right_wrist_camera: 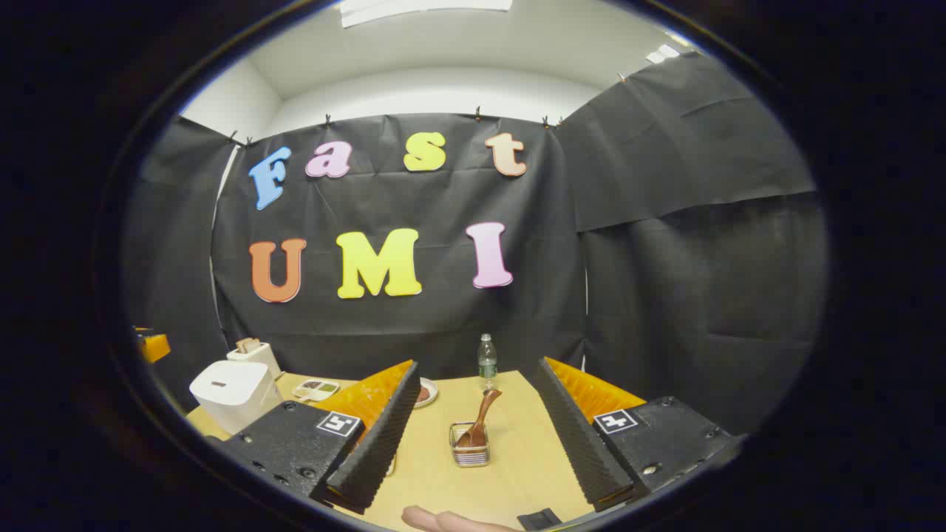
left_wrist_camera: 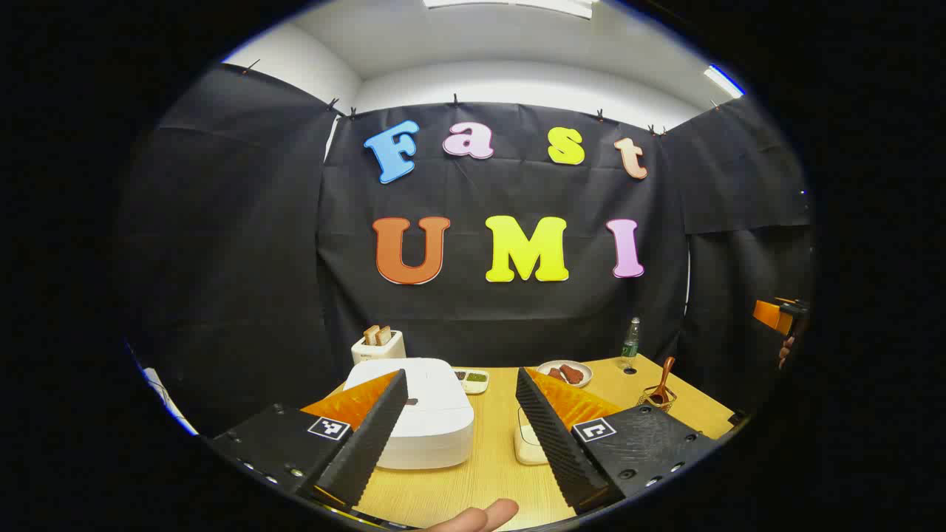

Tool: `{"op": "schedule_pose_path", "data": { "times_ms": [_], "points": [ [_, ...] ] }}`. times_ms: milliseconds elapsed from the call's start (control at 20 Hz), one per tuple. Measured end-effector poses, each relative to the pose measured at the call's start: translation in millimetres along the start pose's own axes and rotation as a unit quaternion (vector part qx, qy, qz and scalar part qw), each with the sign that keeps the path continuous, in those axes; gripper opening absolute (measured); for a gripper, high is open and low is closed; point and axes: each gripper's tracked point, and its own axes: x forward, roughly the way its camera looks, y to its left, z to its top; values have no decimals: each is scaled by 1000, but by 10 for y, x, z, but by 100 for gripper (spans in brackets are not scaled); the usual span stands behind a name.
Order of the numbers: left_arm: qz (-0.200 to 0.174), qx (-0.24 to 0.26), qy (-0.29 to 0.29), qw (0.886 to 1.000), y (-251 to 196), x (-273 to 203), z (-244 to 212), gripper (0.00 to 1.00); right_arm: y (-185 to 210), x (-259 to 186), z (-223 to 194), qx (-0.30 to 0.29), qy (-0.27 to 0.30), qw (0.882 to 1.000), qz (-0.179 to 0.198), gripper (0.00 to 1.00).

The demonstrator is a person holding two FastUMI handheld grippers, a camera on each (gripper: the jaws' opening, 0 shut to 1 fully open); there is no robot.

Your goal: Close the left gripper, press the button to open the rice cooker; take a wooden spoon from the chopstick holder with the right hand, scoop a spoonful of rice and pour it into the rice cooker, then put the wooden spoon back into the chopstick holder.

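A wooden table [left_wrist_camera: 458, 488] backed closely by a black cloth wall. In the left gripper view, bare tabletop runs forward between the spread fingers of the left gripper [left_wrist_camera: 460, 436]; a closed white rice cooker [left_wrist_camera: 425, 414] fills the left side and a small white container [left_wrist_camera: 528, 447] stands just right of it. In the right gripper view, the right gripper [right_wrist_camera: 473, 443] also stands apart, with open table leading to a wire chopstick holder [right_wrist_camera: 470, 447] holding a wooden spoon [right_wrist_camera: 480, 421]. A bottle [right_wrist_camera: 486, 360] stands behind it near the wall.
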Motion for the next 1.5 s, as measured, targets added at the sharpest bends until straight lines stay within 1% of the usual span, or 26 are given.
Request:
{"op": "schedule_pose_path", "data": {
  "times_ms": [100, 150, 200, 350, 550, 700, 800, 900, 950, 1000, 1150, 1200, 1250, 1300, 1350, 1400, 1450, 1500],
  "points": [
    [4, 1, -5, 1000, 29, 9, 28, 94, -47, 0, 0, 0, -2, 1000, -3, 99],
    [5, -2, -4, 1000, 21, 29, 16, 94, -58, -5, -2, 0, -3, 1000, -2, 96],
    [5, -8, 0, 1000, 28, 39, -3, 94, -57, -1, -7, 1, -3, 1000, -2, 99],
    [-1, -20, 7, 1000, 36, 68, -28, 94, -58, -4, -12, 1, -7, 1000, 1, 99],
    [10, -20, 11, 1000, 135, 136, -107, 94, -59, 14, -12, -1, -12, 1000, 1, 99],
    [7, -26, 22, 999, 141, 213, -191, 94, -50, 25, -38, -5, -20, 1000, 2, 99],
    [12, -27, 27, 999, 191, 278, -220, 94, -48, 55, -61, -8, -22, 1000, 5, 99],
    [4, -26, 27, 999, 170, 349, -222, 92, -42, 79, -68, -13, -26, 1000, 7, 99],
    [-2, -27, 28, 999, 160, 379, -232, 88, -30, 77, -50, -17, -30, 999, 8, 99],
    [-5, -27, 28, 999, 174, 409, -225, 78, -12, 83, -35, -21, -36, 999, 11, 99],
    [-3, -22, 34, 999, 238, 507, -253, 63, 91, 91, 23, -30, -56, 998, 27, 99],
    [-1, -19, 38, 999, 247, 534, -275, 53, 88, 108, 28, -28, -60, 997, 26, 99],
    [3, -13, 40, 999, 281, 562, -293, 63, 84, 122, 42, -25, -64, 997, 24, 100],
    [8, -5, 41, 999, 304, 588, -308, 47, 99, 140, 53, -24, -69, 997, 26, 99],
    [17, 5, 39, 999, 346, 630, -311, 47, 124, 158, 55, -24, -73, 997, 28, 99],
    [24, 11, 37, 999, 362, 670, -261, 47, 139, 190, 44, -25, -75, 996, 30, 96],
    [41, 8, 37, 998, 443, 776, -330, 26, 147, 220, 31, -25, -76, 996, 32, 99],
    [38, 5, 51, 998, 453, 843, -428, 5, 152, 250, -3, -25, -76, 996, 34, 96]
  ]
}}
